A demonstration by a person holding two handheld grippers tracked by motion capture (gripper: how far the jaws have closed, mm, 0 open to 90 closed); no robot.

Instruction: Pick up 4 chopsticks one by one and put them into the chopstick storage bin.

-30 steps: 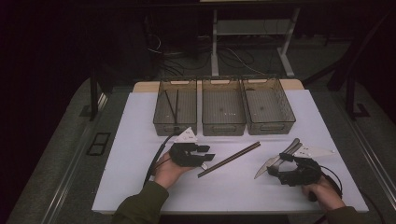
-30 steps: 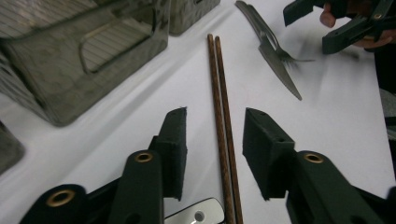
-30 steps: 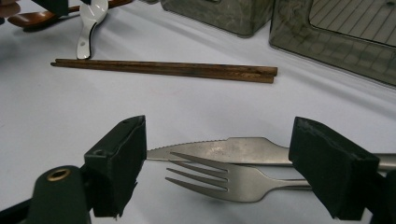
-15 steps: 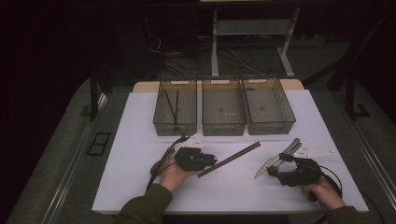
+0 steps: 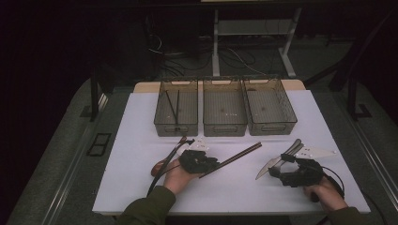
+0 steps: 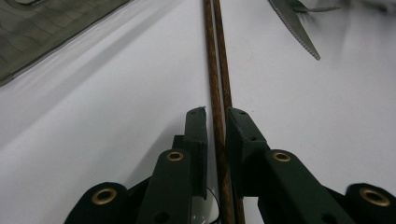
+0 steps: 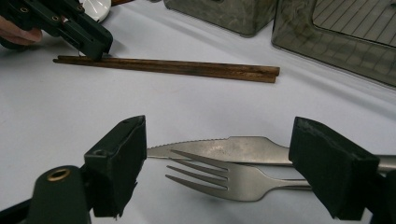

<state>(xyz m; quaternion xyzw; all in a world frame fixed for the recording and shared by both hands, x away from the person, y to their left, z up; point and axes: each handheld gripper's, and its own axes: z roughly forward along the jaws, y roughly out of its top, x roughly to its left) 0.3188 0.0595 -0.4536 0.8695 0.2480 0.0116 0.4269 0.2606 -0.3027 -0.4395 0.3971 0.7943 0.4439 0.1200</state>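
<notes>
Two brown chopsticks (image 5: pixel 237 158) (image 7: pixel 177 67) lie side by side on the white mat (image 5: pixel 136 140). My left gripper (image 5: pixel 212 165) (image 6: pixel 215 112) has just been closing its jaws. They now press on the near end of both chopsticks (image 6: pixel 217 70), which still rest on the mat. The same grip appears at the top left of the right gripper view, around the left gripper (image 7: pixel 91 44). My right gripper (image 5: pixel 280 163) (image 7: pixel 217 135) stands wide open and low over a knife (image 7: pixel 233 147) and a fork (image 7: pixel 224 179), which lie between its jaws without touching them.
Three translucent bins stand in a row at the back of the mat: the left bin (image 5: pixel 176 130) holds two dark chopsticks (image 5: pixel 172 105), then come the middle bin (image 5: pixel 224 130) and the right bin (image 5: pixel 272 129). The knife's serrated blade (image 6: pixel 296 32) lies beyond the chopsticks.
The left hand has dropped a little onto the chopsticks and its jaws have narrowed around them. The right hand and gripper have kept still.
</notes>
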